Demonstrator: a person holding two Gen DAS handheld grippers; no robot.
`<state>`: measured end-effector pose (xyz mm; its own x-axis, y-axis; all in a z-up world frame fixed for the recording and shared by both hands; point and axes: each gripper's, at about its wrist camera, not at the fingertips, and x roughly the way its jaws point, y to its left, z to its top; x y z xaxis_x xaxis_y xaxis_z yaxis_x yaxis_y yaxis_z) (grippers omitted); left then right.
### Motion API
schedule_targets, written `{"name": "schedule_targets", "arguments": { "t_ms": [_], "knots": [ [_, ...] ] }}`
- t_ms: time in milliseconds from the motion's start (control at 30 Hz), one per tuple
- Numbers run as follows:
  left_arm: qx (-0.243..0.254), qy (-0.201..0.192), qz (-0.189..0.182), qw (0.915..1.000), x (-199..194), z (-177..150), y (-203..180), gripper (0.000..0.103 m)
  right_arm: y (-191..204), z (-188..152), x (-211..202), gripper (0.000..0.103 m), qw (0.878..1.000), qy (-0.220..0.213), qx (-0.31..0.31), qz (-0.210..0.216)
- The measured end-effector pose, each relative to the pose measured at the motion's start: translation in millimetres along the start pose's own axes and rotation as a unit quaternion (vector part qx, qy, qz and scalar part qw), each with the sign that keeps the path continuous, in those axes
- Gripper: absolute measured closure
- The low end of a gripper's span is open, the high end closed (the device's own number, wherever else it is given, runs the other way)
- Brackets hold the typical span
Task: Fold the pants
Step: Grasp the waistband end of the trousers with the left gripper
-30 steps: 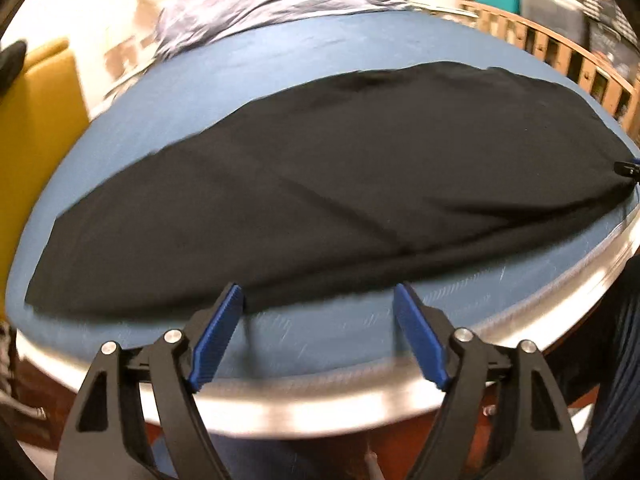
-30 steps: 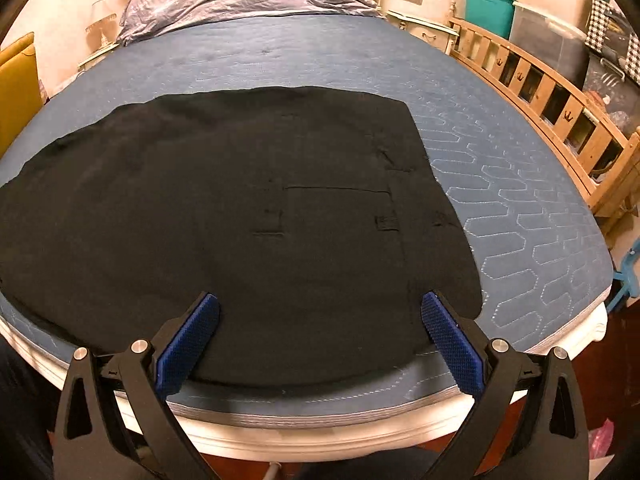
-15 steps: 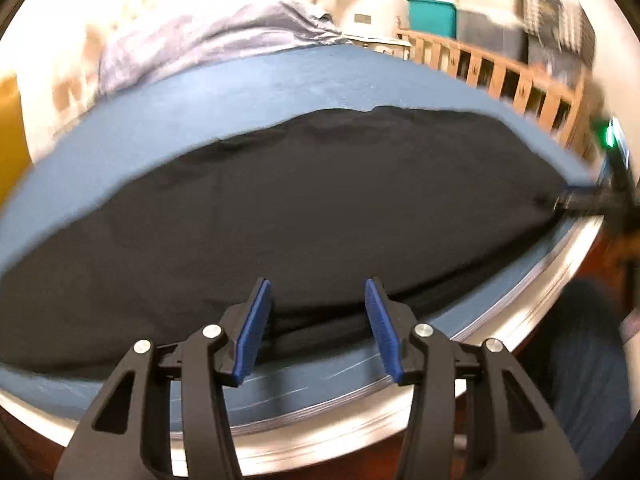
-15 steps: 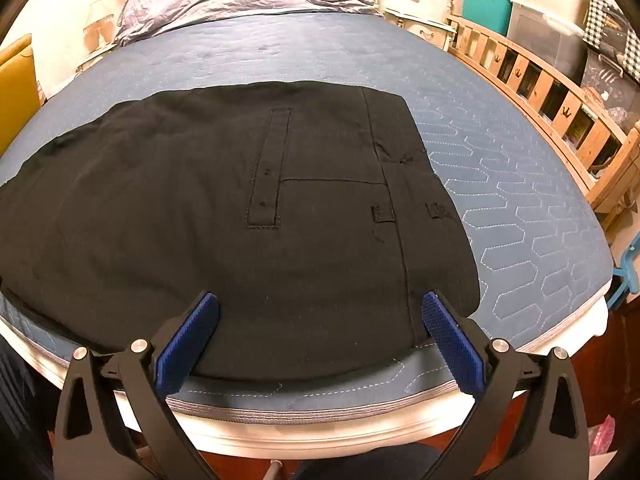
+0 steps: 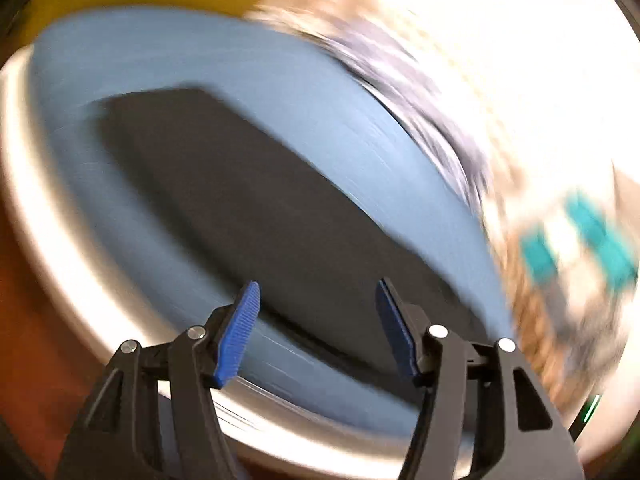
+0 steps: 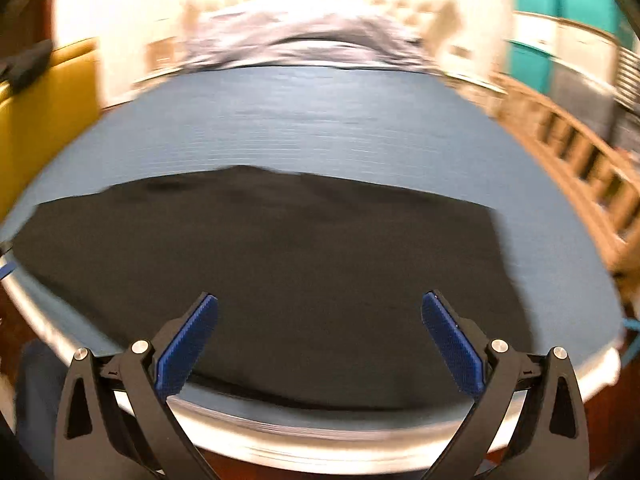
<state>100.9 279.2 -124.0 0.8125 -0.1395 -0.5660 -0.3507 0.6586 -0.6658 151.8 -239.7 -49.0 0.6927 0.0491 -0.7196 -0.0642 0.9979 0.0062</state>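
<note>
both views are smeared by motion blur. the black pants (image 6: pixel 280 280) lie flat on the blue bed (image 6: pixel 320 128), near its front edge. the right tool (image 6: pixel 320 344) hangs above the pants' near hem at 6 o'clock, jaws spread wide with nothing between them. the left tool (image 5: pixel 318 332) sits tilted over the bed's edge, jaws parted and empty, the pants (image 5: pixel 260 200) stretching toward 10 o'clock. a yellow chair (image 6: pixel 44 120) stands at 9 o'clock.

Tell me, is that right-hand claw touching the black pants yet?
Cannot tell. In the blurred right wrist view the right gripper is open above the black pants; neither contact nor gap shows plainly.
</note>
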Motion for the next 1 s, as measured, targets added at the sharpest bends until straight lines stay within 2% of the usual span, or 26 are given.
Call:
{"name": "schedule_targets", "arguments": {
  "t_ms": [67, 133, 233, 333, 467, 600, 700, 733, 767, 800, 900, 1000],
  "knots": [
    [-0.038, -0.026, 0.010, 0.9989, -8, 28, 42, 0.050, 45, 6, 12, 0.005, 0.999, 0.008, -0.018, 0.044],
    [-0.098, -0.032, -0.022, 0.9945, -6, 57, 87, 0.054, 85, 10, 23, 0.005, 0.996, 0.013, -0.040, 0.072],
    [-0.124, -0.029, -0.033, 0.9912, 2, 79, 114, 0.058, 127, 16, 35, 0.005, 0.994, 0.013, -0.056, 0.095],
    [-0.150, -0.013, -0.046, 0.9875, 19, 88, 128, 0.059, 159, 20, 53, 0.005, 0.990, 0.027, -0.046, 0.132],
    [-0.164, -0.011, -0.079, 0.9833, 27, 93, 133, 0.062, 182, 18, 76, 0.005, 0.990, 0.055, -0.058, 0.119],
    [-0.158, -0.001, -0.068, 0.9851, 41, 97, 129, 0.063, 175, 8, 102, 0.005, 0.991, 0.097, -0.051, 0.081],
    [-0.166, 0.000, -0.069, 0.9837, 44, 103, 131, 0.063, 185, 2, 103, 0.004, 0.991, 0.087, -0.081, 0.064],
    [-0.160, 0.001, -0.066, 0.9849, 47, 106, 128, 0.064, 185, 2, 102, 0.004, 0.991, 0.088, -0.077, 0.064],
    [-0.148, 0.003, -0.058, 0.9872, 48, 109, 125, 0.076, 184, 2, 103, 0.004, 0.991, 0.090, -0.074, 0.066],
    [-0.122, 0.010, -0.046, 0.9914, 49, 113, 117, 0.093, 184, 2, 103, 0.004, 0.991, 0.089, -0.076, 0.066],
    [-0.069, -0.003, -0.032, 0.9971, 37, 117, 93, 0.093, 183, 1, 102, 0.004, 0.991, 0.089, -0.078, 0.067],
    [0.007, -0.023, 0.003, 0.9997, 19, 119, 55, 0.094, 181, 10, 106, 0.004, 0.990, 0.096, -0.078, 0.069]
  ]
}}
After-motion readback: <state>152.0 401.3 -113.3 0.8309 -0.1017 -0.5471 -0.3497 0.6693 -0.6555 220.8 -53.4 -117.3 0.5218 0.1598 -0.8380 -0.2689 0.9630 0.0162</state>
